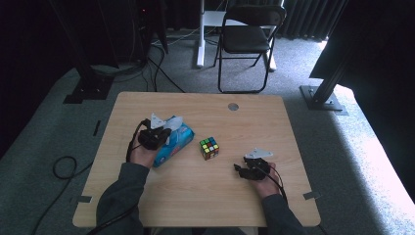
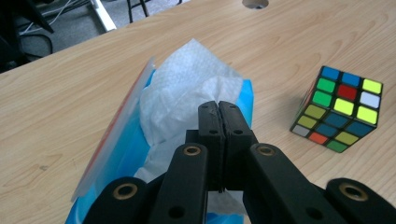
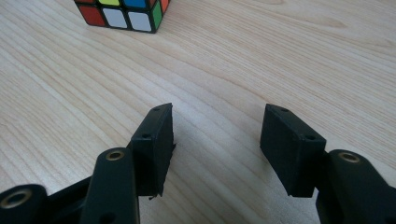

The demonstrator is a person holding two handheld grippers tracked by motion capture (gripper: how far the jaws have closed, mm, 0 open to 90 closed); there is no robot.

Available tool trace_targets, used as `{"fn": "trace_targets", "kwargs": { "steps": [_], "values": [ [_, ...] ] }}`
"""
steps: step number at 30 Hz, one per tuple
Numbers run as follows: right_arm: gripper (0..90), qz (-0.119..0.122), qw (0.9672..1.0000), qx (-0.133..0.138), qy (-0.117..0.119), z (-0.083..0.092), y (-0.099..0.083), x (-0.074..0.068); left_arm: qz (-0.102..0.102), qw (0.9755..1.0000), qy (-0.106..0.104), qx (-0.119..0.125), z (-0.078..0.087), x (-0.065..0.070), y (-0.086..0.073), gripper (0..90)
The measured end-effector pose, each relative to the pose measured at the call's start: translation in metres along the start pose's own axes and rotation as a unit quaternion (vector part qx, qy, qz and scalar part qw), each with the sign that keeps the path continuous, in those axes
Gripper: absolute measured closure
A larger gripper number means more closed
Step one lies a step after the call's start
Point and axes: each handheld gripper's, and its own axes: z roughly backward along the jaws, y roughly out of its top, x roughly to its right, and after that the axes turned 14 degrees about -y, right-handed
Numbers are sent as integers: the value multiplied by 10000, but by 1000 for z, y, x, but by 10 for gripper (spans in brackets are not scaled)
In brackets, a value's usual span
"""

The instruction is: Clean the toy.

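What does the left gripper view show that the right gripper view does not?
Left gripper view alone: the left gripper with its jaws shut, seemingly on the white tissue that sticks up from the blue tissue pack, and a round hole in the table top.

Right gripper view alone: the right gripper with its jaws open and nothing between them, just above bare wood.

Both: the puzzle cube and the wooden table.

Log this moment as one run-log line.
left gripper: shut on white tissue atop blue tissue pack | right gripper: open, empty, near multicoloured puzzle cube | wooden table
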Motion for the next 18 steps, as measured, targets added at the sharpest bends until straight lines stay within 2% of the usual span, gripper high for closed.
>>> {"fn": "trace_targets", "kwargs": {
  "steps": [18],
  "values": [
    [439, -4, 10000, 6, 5, 0, 0, 0, -47, 9997, -144, 200, 11, 5, 9, 891]
  ]
}}
